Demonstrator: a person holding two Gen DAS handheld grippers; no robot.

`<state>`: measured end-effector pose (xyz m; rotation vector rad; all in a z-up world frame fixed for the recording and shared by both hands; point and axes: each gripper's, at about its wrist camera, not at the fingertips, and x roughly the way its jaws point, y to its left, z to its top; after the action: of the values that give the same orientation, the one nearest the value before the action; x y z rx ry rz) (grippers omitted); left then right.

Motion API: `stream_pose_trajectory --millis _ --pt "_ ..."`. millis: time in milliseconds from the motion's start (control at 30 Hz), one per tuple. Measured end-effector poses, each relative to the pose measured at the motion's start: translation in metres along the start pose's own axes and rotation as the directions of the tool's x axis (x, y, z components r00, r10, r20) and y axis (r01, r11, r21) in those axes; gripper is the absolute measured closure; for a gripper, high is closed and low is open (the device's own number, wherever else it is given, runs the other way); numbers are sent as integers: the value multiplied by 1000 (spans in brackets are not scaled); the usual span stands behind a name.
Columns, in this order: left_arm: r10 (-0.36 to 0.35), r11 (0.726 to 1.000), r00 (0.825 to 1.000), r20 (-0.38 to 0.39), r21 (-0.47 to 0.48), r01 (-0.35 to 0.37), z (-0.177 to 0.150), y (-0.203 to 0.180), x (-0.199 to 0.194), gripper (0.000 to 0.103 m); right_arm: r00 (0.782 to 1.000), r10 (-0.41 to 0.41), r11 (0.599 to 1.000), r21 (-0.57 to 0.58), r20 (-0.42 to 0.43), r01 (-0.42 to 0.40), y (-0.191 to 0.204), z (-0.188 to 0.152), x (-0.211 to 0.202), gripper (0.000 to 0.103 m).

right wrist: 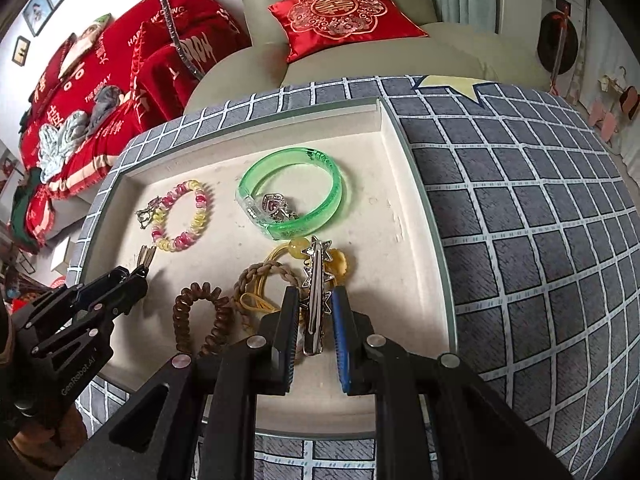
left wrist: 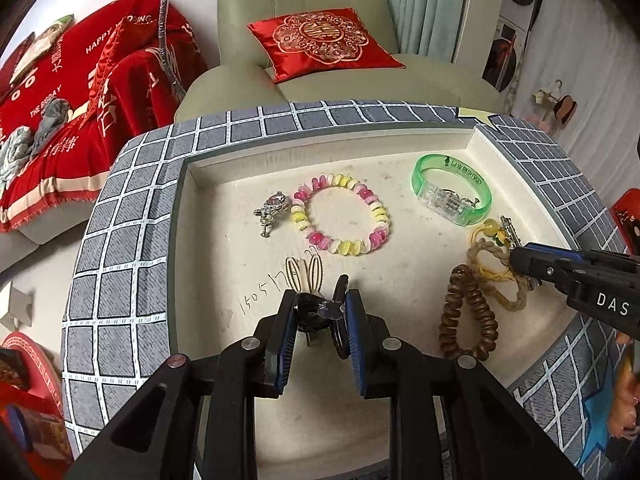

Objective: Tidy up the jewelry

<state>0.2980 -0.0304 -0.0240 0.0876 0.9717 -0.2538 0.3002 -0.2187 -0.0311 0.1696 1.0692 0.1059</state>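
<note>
A cream tray lies on a grey checked cloth. My left gripper is low over the tray's near side, shut on a black hair clip with beige loops at its tip. From the right, my right gripper holds a silver star hair clip just above a braided rope bracelet and a yellow bead cord. In the tray lie a pink and yellow bead bracelet, a green translucent bangle, a brown coil bracelet and a small silver brooch.
The tray's raised rim borders it on the far and right sides. Behind the clothed table stand a green armchair with a red cushion and a sofa under a red blanket. Handwritten digits mark the tray floor.
</note>
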Motion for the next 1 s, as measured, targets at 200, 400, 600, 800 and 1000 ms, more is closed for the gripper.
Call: stream_pose_trajectory --millis 200,400,600,800,1000 --pt "-20 1000 1000 0 -6 20 -1 1 -1 63 1000 15 1000 0 -6 -15 3 -3 0 54" --pt "-30 999 1000 5 -44 30 -1 8 -5 63 998 53 998 30 34 -54 -2 -2 -13 28" --pt "-4 1000 1000 16 -22 5 0 5 -8 59 994 84 994 59 70 -88 -5 -5 -29 23" --pt "16 1000 999 36 -10 -16 2 -1 -12 9 992 92 994 59 82 -97 -3 -8 -38 23" --pt "13 1000 998 58 -23 -12 3 -1 -25 9 990 103 992 59 93 -109 -1 -11 -47 23"
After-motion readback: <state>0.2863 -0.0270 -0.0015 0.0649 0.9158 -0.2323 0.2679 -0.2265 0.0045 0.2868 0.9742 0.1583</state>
